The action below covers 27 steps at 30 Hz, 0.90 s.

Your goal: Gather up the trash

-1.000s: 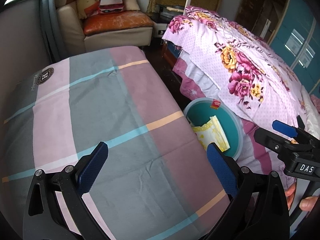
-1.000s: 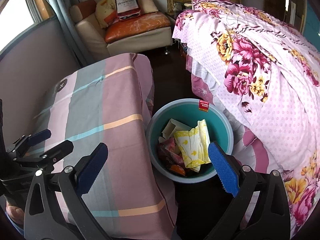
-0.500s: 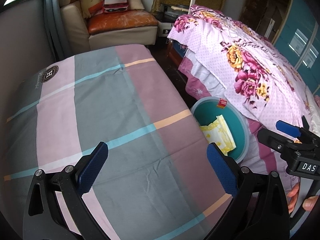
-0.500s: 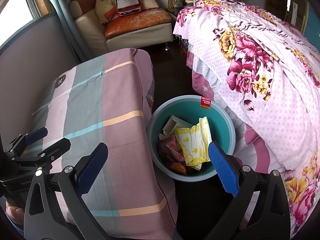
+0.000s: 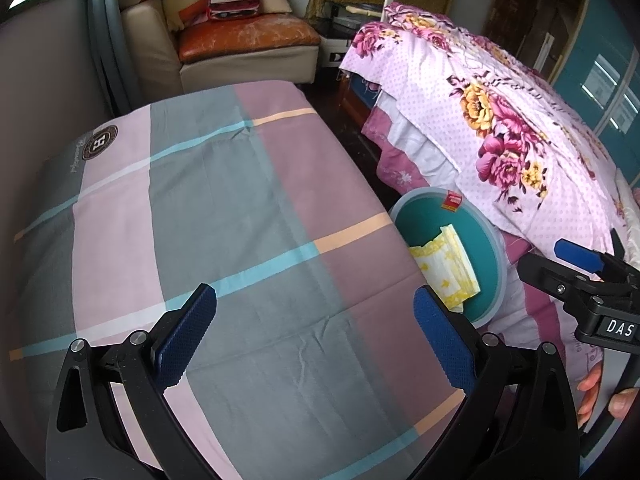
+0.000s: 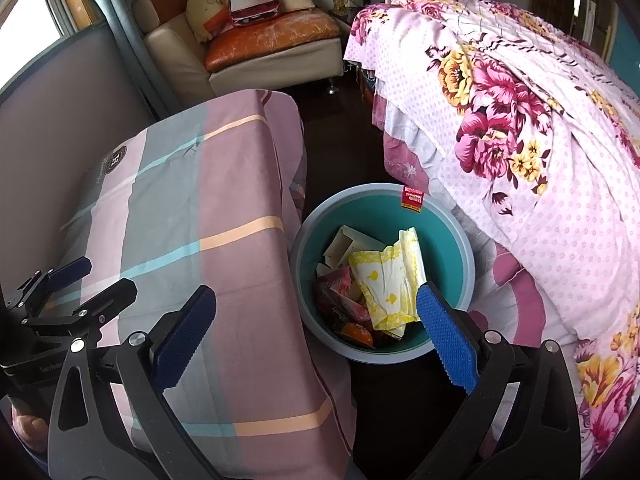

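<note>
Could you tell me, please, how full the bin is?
Partly full. The bin holds wrappers, a yellow-white packet and a box low inside, below bare teal wall.

Site: home bedroom | Evidence: bed with floral quilt (image 6: 540, 128); cushioned sofa (image 5: 240, 48); cloth-covered table (image 5: 224, 216); window curtain (image 6: 120, 20)

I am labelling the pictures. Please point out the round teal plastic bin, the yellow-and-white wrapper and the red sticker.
round teal plastic bin (image 6: 460, 236): right wrist view, inner wall
yellow-and-white wrapper (image 6: 386, 284): right wrist view, middle
red sticker (image 6: 412, 197): right wrist view, centre
</note>
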Each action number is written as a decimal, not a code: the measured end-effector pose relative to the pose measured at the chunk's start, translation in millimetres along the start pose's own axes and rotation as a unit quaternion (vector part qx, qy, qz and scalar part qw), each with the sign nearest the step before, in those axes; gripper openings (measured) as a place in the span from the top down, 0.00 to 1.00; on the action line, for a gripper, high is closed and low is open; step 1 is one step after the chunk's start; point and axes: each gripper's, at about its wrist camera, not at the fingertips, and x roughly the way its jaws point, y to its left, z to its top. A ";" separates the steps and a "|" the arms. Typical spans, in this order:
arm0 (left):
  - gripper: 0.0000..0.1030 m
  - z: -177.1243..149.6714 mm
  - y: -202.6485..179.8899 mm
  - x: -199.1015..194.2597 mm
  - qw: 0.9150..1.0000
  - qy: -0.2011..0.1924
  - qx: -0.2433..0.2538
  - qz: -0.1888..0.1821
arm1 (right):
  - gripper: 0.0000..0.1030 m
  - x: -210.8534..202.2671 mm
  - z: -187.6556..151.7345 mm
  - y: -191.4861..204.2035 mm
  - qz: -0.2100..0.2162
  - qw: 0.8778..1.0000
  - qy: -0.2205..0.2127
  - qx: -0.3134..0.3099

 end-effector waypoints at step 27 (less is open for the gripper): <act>0.04 -5.1 10.2 32.4 0.999 0.033 -0.007 0.003 | 0.07 33.1 0.9 -5.1 -0.007 1.000 0.025 0.014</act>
